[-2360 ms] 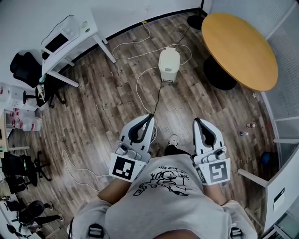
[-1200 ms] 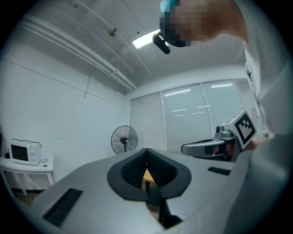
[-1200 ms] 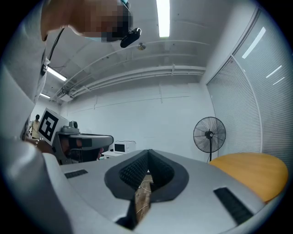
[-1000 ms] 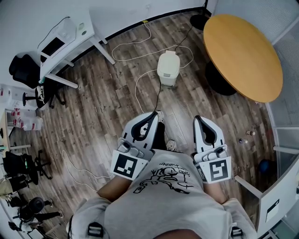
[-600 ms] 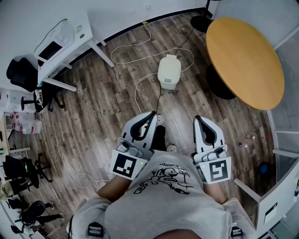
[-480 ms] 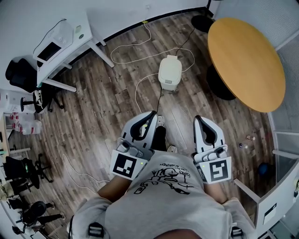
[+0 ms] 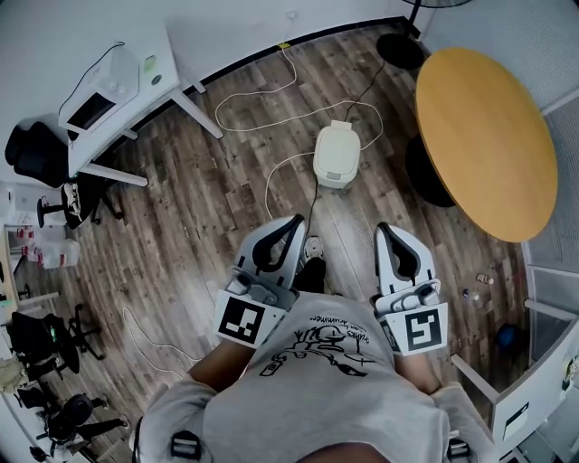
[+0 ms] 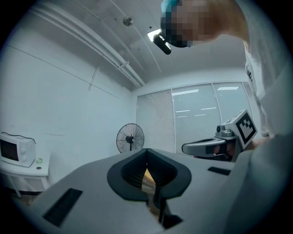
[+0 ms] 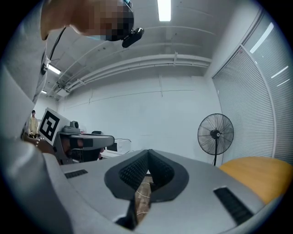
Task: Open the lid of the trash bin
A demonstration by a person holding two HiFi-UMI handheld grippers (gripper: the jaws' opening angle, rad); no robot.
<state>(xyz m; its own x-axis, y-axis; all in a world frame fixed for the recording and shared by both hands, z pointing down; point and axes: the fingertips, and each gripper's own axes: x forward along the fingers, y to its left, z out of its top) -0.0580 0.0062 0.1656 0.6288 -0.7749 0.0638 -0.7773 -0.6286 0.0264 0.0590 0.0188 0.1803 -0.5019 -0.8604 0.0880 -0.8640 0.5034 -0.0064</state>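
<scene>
Both tongs are held level at the person's waist. The left gripper (image 7: 293, 222) and the right gripper (image 7: 381, 233) each have their jaws pressed together on nothing. The trash bin (image 7: 336, 155) stands on the wood floor at twelve o'clock, well apart from them, lid down. A black cable (image 7: 313, 197) and a white cable (image 7: 267, 181) trail across the floor between (the person's shoe (image 7: 313, 248) is near the black one). A round table (image 7: 488, 136) sits at two o'clock, a white desk (image 7: 170, 54) at ten, and a fan (image 9: 215, 133) beyond.

Brightly and evenly lit from a ceiling strip light (image 9: 164, 10) at top centre, with faint soft shadows, heavy fisheye bending toward the edges, black vignetted corners, nearest foreground slightly soft.
</scene>
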